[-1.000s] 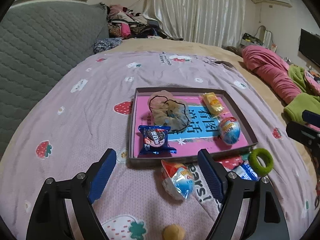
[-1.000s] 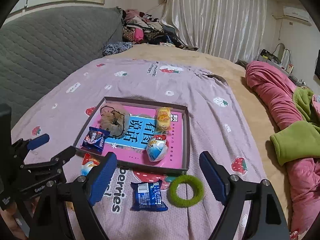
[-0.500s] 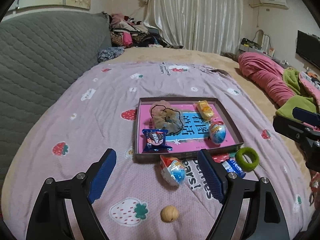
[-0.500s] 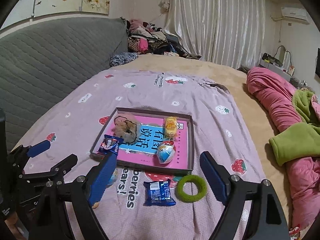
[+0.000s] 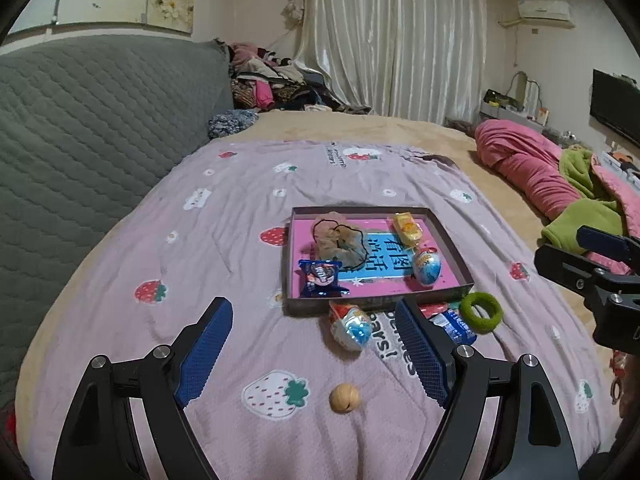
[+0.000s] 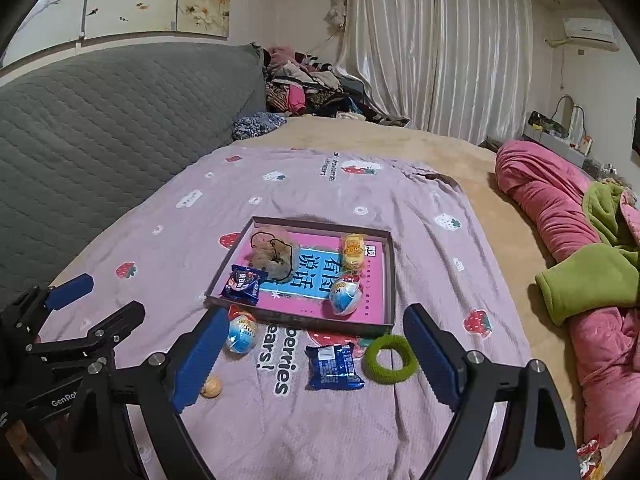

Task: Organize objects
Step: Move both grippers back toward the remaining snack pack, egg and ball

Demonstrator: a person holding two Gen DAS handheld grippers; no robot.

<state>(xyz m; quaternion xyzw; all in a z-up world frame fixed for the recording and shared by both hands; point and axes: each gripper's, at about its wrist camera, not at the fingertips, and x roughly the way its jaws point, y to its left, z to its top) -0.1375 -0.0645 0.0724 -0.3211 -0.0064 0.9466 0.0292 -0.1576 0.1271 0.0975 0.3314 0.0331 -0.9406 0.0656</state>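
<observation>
A shallow box tray (image 5: 448,236) (image 6: 390,276) with a pink and blue book as its floor lies on the lilac strawberry blanket. Inside it are a beige scrunchie (image 5: 340,238) (image 6: 272,254), a blue cookie pack (image 5: 322,276) (image 6: 242,282), a yellow snack (image 5: 407,227) (image 6: 353,251) and a toy egg (image 5: 427,267) (image 6: 345,290). In front of the tray lie a second egg (image 5: 352,326) (image 6: 241,330), a blue pack (image 5: 454,322) (image 6: 333,366), a green ring (image 5: 481,313) (image 6: 391,359) and a small tan ball (image 5: 344,398) (image 6: 211,387). My left gripper (image 5: 316,354) and right gripper (image 6: 316,360) hover open and empty above these loose items.
A grey quilted headboard (image 5: 80,128) runs along the left. Pink and green bedding (image 6: 576,248) is heaped at the right of the bed. A pile of clothes (image 6: 308,92) sits at the far end before white curtains (image 5: 392,40). A television (image 5: 616,106) hangs at the far right.
Both grippers have pulled back and risen, so the tray and loose items look smaller and farther. The tan ball has come fully into the left wrist view. Nothing was picked up.
</observation>
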